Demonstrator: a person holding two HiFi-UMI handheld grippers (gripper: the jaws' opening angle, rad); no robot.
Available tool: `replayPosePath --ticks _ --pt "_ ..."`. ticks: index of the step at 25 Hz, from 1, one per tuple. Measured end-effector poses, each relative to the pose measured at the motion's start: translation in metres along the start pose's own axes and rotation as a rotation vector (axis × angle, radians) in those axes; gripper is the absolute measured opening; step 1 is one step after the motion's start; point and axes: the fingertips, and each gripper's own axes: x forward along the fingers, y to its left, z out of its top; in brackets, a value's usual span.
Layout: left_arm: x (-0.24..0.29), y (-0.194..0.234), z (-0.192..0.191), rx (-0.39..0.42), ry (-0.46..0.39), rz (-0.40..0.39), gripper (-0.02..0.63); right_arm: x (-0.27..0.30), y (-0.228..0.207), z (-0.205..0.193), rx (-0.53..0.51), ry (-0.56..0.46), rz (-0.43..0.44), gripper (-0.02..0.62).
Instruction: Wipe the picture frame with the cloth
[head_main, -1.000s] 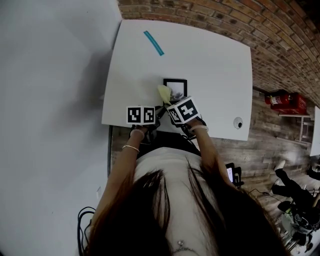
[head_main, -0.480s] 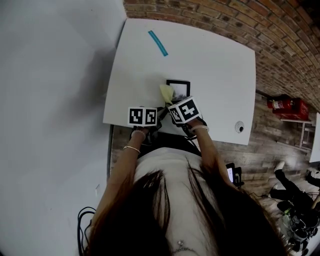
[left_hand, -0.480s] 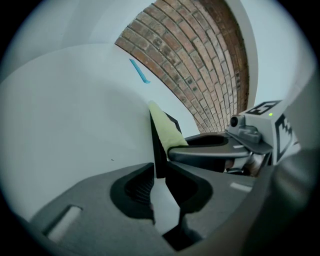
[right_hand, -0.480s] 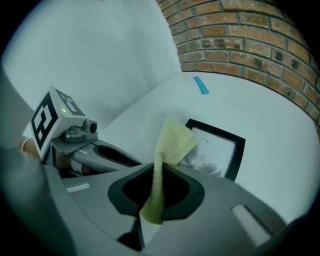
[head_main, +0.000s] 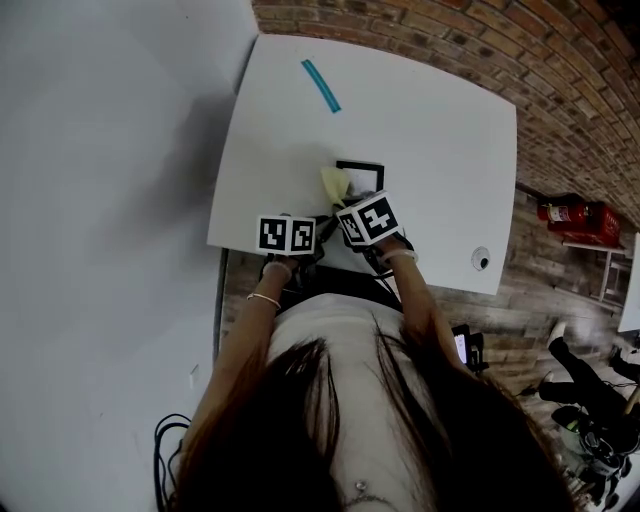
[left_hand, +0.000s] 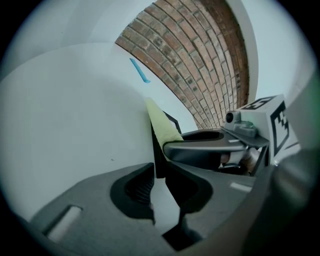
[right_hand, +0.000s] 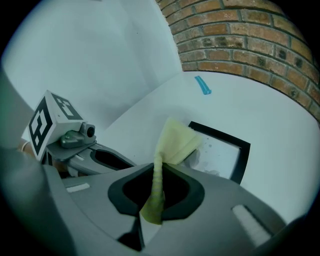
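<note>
Jaws of the right tool are pressed together on the bunched neck of the yellow cloth. The free end of the cloth is fanned out past the tips, toward 12 o'clock. That free end is laid over the 8 o'clock corner of the picture frame, and a shadow is cast on the glass beside it. Whether the cloth is pressed onto the glass or just above it cannot be told.

Jaws of the left tool are set narrowly with the frame's black near edge caught between them. They are judged to be closed on it, steadying the frame. The two tools are held close together, left at 9 o'clock of right.

The frame is placed on the white bench, near its front edge and at 12 o'clock from both tools. A teal strip is left well apart, at 11 o'clock from the frame, near the bench's far side.

Step in hand is judged as wiping, early, with only the near-left corner covered. Next move calls for the cloth to be dragged across the glass toward 2 o'clock and along the black border, with light downward pressure. The left grip should be kept firm so the frame is not slid.
</note>
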Motion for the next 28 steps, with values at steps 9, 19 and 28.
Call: replayPosePath --ticks 9,19,28 --pt "0.000 0.001 0.000 -0.004 0.007 -0.009 0.073 0.005 0.001 0.010 0.003 -0.020 0.012 0.037" --pt "0.000 0.000 0.000 -0.012 0.019 -0.022 0.071 0.007 -0.002 0.021 0.015 -0.041 0.021 0.037" --pt "0.001 -0.001 -0.001 -0.009 0.032 -0.030 0.070 0.009 -0.008 0.030 0.026 -0.064 0.014 0.037"
